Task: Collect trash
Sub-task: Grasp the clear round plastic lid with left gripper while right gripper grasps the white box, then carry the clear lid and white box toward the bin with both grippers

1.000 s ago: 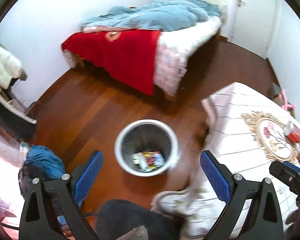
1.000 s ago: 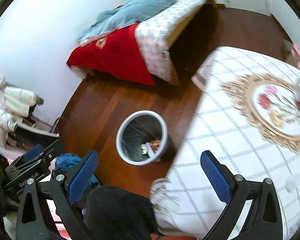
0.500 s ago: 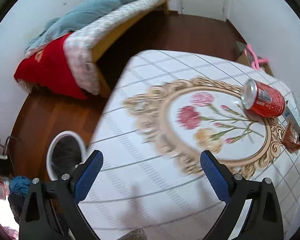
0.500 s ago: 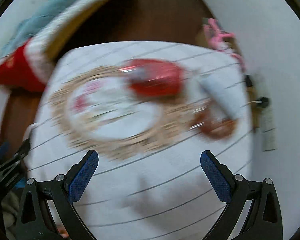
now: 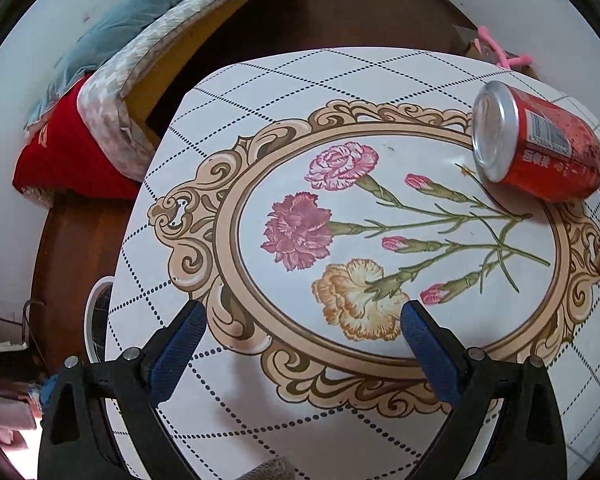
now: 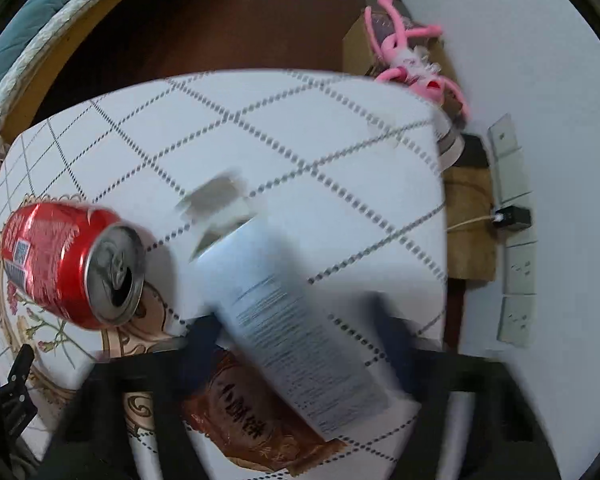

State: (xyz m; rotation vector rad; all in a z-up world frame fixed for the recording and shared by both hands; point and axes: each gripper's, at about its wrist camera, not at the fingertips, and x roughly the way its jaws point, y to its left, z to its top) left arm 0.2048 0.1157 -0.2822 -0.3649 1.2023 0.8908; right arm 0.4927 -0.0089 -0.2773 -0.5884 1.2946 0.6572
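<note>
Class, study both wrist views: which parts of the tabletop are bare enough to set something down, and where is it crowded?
Bare: the flower medallion between the left gripper and the red can; also the far checked cloth. Crowded: around the right gripper, where a white box overlaps a brown packet.

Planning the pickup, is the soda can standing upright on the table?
No, the soda can lies on its side on the table.

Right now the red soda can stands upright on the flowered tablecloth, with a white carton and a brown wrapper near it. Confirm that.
Not quite: the red soda can lies on its side, its opened top facing the right wrist camera. It is on the flowered tablecloth, and the white carton and brown wrapper are near it.
</note>
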